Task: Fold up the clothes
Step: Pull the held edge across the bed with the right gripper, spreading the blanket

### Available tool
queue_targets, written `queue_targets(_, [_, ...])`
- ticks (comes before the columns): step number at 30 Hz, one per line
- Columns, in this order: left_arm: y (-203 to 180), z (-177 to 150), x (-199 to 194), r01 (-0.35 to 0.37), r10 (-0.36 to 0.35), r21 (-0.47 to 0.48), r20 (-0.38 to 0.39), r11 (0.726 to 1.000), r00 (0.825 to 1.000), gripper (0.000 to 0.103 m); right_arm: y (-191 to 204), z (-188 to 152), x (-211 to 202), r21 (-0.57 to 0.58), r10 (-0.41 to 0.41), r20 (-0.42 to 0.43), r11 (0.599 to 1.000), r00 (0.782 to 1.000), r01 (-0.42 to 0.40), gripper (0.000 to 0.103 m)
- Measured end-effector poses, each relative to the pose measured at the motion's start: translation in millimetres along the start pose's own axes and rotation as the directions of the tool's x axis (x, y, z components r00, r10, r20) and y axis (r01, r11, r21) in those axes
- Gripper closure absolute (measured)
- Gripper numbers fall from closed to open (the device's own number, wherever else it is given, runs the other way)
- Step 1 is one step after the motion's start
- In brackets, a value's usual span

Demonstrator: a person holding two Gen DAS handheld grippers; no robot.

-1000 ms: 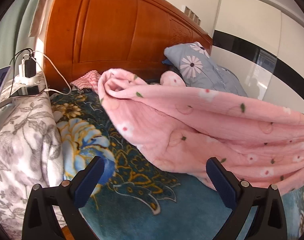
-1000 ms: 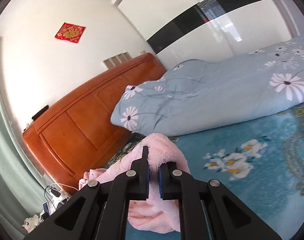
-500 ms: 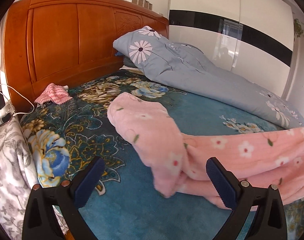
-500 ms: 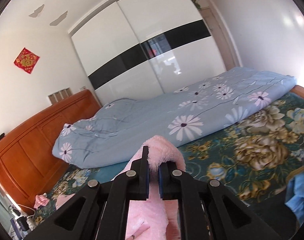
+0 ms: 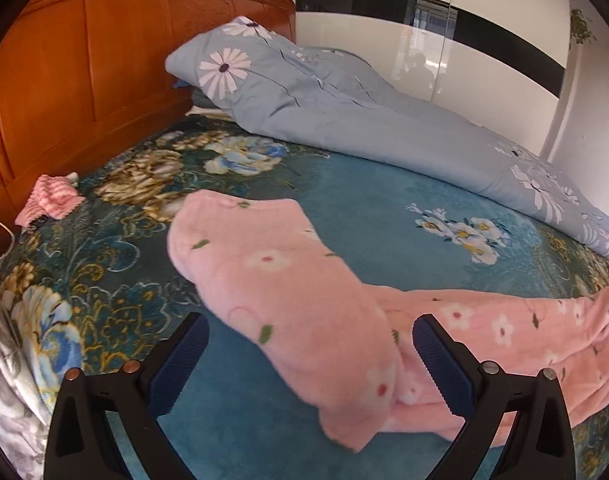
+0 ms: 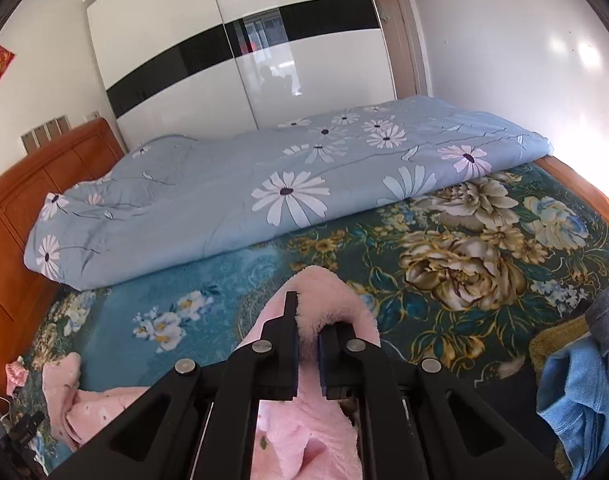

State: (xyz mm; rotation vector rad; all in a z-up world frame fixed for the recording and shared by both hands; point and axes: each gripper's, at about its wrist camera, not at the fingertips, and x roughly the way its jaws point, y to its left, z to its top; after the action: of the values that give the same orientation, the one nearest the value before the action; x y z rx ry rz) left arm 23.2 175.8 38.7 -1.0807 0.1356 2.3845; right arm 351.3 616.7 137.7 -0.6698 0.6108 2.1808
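Observation:
A pink fleece garment with small flowers (image 5: 288, 292) lies stretched across the teal floral bedspread (image 5: 364, 208). My left gripper (image 5: 310, 344) is open, its blue pads (image 5: 180, 354) on either side of the garment's near fold without gripping it. My right gripper (image 6: 307, 326) is shut on a bunched edge of the same pink garment (image 6: 328, 292), held just above the bed. The garment's far end shows at lower left in the right wrist view (image 6: 68, 404).
A light blue daisy duvet (image 6: 264, 188) lies piled along the far side of the bed. A wooden headboard (image 5: 84, 64) stands at the left. A small pink striped cloth (image 5: 50, 200) lies near it. Blue and grey clothes (image 6: 576, 388) lie at the right.
The right gripper has pulled the pink garment to the right, stretching it out flat on the bed. The left gripper's view has swung from the bedside table towards the duvet.

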Motion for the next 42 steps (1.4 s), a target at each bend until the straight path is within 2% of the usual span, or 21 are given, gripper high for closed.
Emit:
queue_targets(5, [-16, 15, 35, -0.059, 0.062, 0.052, -0.051, 0.997, 0.997, 0.000, 8, -19, 3, -0.101, -0.028, -0.059, 0.995, 0.998, 0.022, 0.088])
queue_targets(6, [-17, 17, 41, -0.072, 0.076, 0.060, -0.063, 0.996, 0.995, 0.000, 9, -23, -1, -0.119, -0.039, -0.057, 0.992, 0.998, 0.032, 0.078])
queue_targets(7, [-17, 17, 46, -0.075, 0.080, 0.059, -0.075, 0.995, 0.994, 0.000, 9, -25, -4, -0.131, -0.050, -0.055, 0.990, 0.997, 0.043, 0.062])
queue_targets(9, [-13, 17, 52, -0.068, 0.072, 0.041, -0.094, 0.997, 0.993, 0.000, 10, -30, -8, -0.147, -0.057, -0.070, 0.988, 0.996, 0.046, 0.044])
queue_targets(10, [-10, 16, 54, -0.060, 0.063, 0.031, -0.100, 0.998, 0.993, 0.000, 11, -33, -10, -0.158, -0.056, -0.080, 0.987, 0.995, 0.043, 0.042])
queue_targets(13, [-5, 14, 54, -0.049, 0.050, 0.014, -0.105, 0.999, 0.993, 0.002, 19, -48, -22, -0.207, -0.082, -0.072, 0.976, 0.994, 0.065, 0.039])
queue_targets(15, [0, 12, 54, -0.046, 0.046, 0.006, -0.111, 0.999, 0.993, 0.007, 23, -57, -30, -0.238, -0.101, -0.052, 0.967, 0.993, 0.086, 0.035])
queue_targets(17, [5, 10, 55, -0.040, 0.039, -0.004, -0.120, 0.999, 0.992, 0.017, 26, -63, -35, -0.266, -0.116, -0.046, 0.959, 0.992, 0.100, 0.033])
queue_targets(21, [11, 7, 54, -0.023, 0.020, -0.021, -0.127, 1.000, 0.992, 0.028, 23, -67, -41, -0.275, -0.161, -0.050, 0.951, 0.986, 0.142, 0.033])
queue_targets(22, [12, 6, 53, -0.019, 0.015, -0.024, -0.127, 1.000, 0.992, 0.033, 22, -68, -45, -0.263, -0.132, -0.058, 0.958, 0.990, 0.112, 0.033])
queue_targets(24, [13, 5, 52, -0.018, 0.015, -0.028, -0.126, 0.999, 0.992, 0.042, 22, -71, -54, -0.237, -0.081, -0.064, 0.969, 0.995, 0.064, 0.033])
queue_targets(26, [14, 2, 52, -0.021, 0.017, -0.029, -0.129, 0.999, 0.992, 0.061, 28, -77, -55, -0.243, -0.065, -0.071, 0.969, 0.995, 0.046, 0.033])
queue_targets(29, [17, -2, 53, -0.012, 0.006, -0.040, -0.132, 0.999, 0.991, 0.080, 37, -86, -54, -0.258, -0.041, -0.087, 0.966, 0.995, 0.018, 0.033])
queue_targets(32, [29, -5, 43, 0.008, -0.018, -0.095, -0.099, 0.995, 0.995, 0.087, 47, -96, -53, -0.272, -0.018, -0.103, 0.962, 0.995, -0.011, 0.033])
queue_targets(36, [59, -12, 16, 0.047, -0.053, -0.203, -0.024, 0.978, 0.998, 0.091, 60, -109, -52, -0.289, 0.013, -0.125, 0.956, 0.992, -0.049, 0.033])
queue_targets(39, [88, -26, -7, 0.025, -0.019, -0.255, 0.027, 0.967, 0.999, 0.092, 72, -119, -43, -0.301, 0.039, -0.158, 0.950, 0.987, -0.086, 0.033])
queue_targets(42, [121, -50, -21, -0.013, 0.026, -0.314, 0.035, 0.949, 0.999, 0.095, 89, -131, -26, -0.302, 0.075, -0.207, 0.944, 0.975, -0.137, 0.033])
